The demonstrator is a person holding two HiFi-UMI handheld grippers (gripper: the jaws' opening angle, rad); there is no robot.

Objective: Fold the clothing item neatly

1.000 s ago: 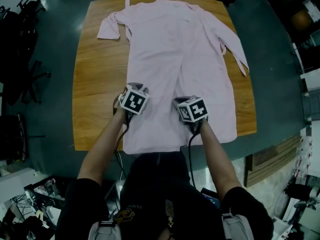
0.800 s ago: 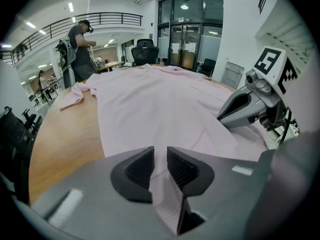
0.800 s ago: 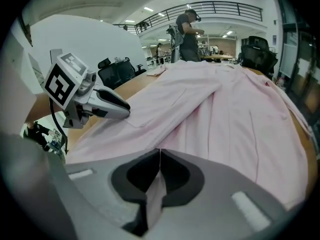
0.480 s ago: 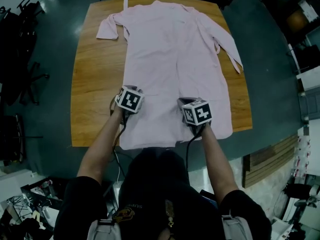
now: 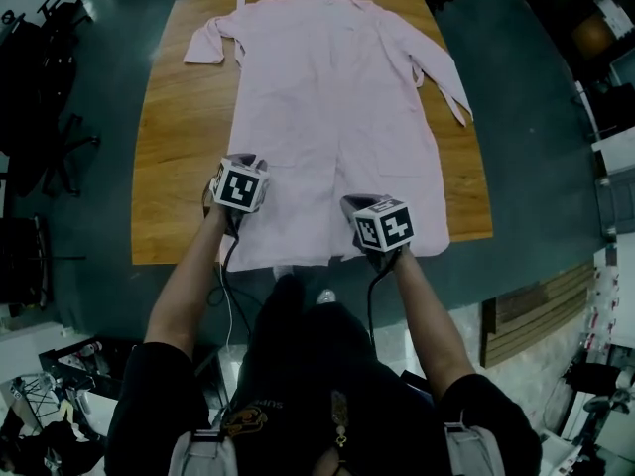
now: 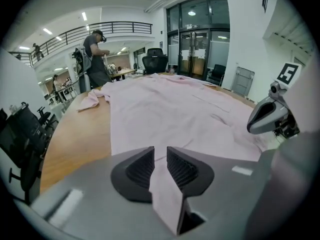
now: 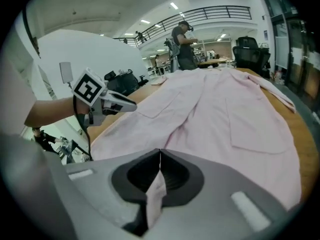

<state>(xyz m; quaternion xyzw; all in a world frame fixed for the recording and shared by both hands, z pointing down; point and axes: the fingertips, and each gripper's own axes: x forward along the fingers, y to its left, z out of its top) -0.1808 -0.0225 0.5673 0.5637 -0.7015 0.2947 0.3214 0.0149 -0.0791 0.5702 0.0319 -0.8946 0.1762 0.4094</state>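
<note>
A pale pink long shirt (image 5: 332,107) lies spread flat on the wooden table (image 5: 179,167), collar at the far end and hem hanging just over the near edge. My left gripper (image 5: 241,167) is at the hem's left side, and in the left gripper view its jaws (image 6: 160,156) are shut on a fold of the shirt (image 6: 170,109). My right gripper (image 5: 359,206) sits near the middle of the hem. Its jaws (image 7: 160,156) are closed tight on a pinch of the pink fabric (image 7: 225,114). One sleeve (image 5: 203,48) is bunched at the far left; the other sleeve (image 5: 446,82) trails to the right.
Bare wood shows to the left and right of the shirt. Dark office chairs (image 5: 40,87) stand on the floor left of the table, and another chair (image 6: 155,63) is at the far end. A person (image 6: 97,59) stands beyond the table.
Both grippers have drawn a little back toward the near table edge, the right one more. The shirt still lies flat.
</note>
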